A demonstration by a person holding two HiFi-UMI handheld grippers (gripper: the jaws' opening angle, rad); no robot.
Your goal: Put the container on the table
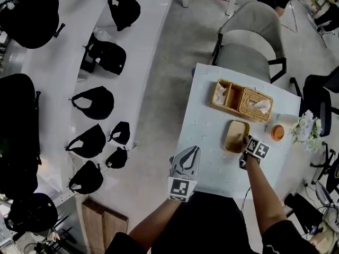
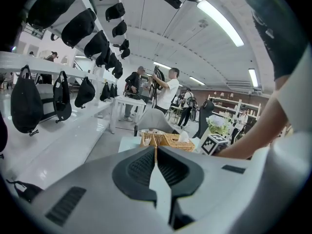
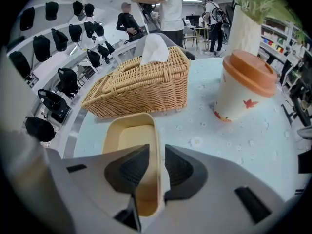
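Note:
The container (image 1: 236, 136) is a shallow tan oblong tray that rests flat on the white table (image 1: 206, 157), just in front of the wicker basket. In the right gripper view the container (image 3: 127, 139) runs away from me, and its right wall stands between the jaws of my right gripper (image 3: 156, 151). The pads are apart and a gap shows beside the wall, so the gripper is open. The head view shows my right gripper (image 1: 244, 145) tilted steeply down at the tray's near right side. My left gripper (image 1: 196, 149) hovers shut and empty at the table's left edge, its pads together (image 2: 156, 152).
A two-part wicker basket (image 1: 242, 100) with tissues stands behind the tray. A white cup with an orange lid (image 1: 277, 132) and a flower pot (image 1: 307, 127) sit to the right. A grey chair (image 1: 246, 41) is beyond the table. White shelves with black bags (image 1: 95, 102) run along the left.

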